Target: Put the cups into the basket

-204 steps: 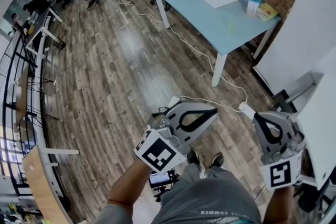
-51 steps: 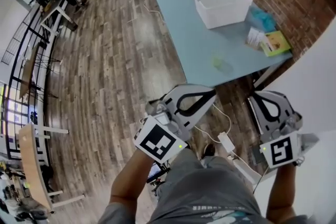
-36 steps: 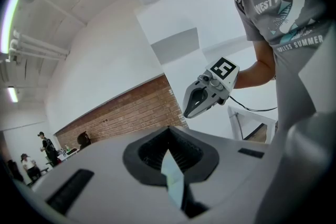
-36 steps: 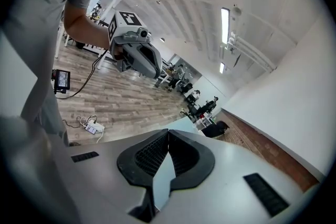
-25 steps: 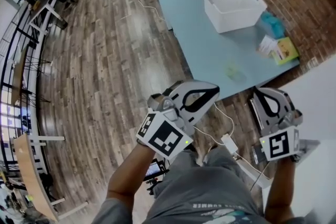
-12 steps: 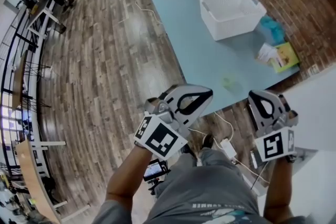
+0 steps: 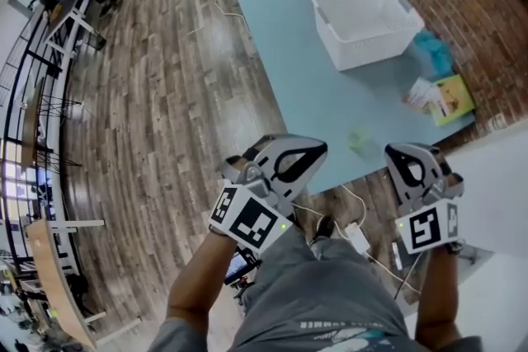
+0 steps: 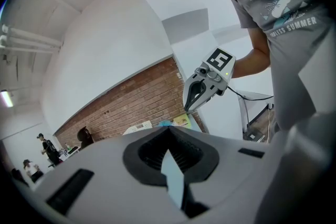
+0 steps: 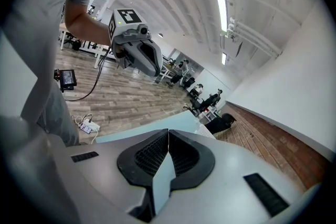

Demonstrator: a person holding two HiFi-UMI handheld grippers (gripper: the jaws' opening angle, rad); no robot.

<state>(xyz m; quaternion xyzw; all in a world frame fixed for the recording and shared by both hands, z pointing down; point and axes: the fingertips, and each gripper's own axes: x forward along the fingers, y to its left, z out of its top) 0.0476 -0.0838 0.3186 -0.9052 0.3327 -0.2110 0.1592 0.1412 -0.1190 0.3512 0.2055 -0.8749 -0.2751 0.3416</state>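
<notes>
from the head view, a person is standing at the near edge of a pale blue table point(image 7: 305, 53). the left gripper point(image 7: 318, 148), lower centre, and the right gripper point(image 7: 403, 152), lower right, are both pinched closed and carrying nothing. a faint clear cup point(image 7: 360, 141) is sitting between them in the frame, near the table edge. the white basket point(image 7: 371, 49) is sitting upper right. a clean pick probably means opening one gripper first, lowering it around the cup and squeezing gently.

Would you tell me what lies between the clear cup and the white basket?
Nothing: the head view shows bare blue tabletop between the clear cup and the white basket.
</notes>
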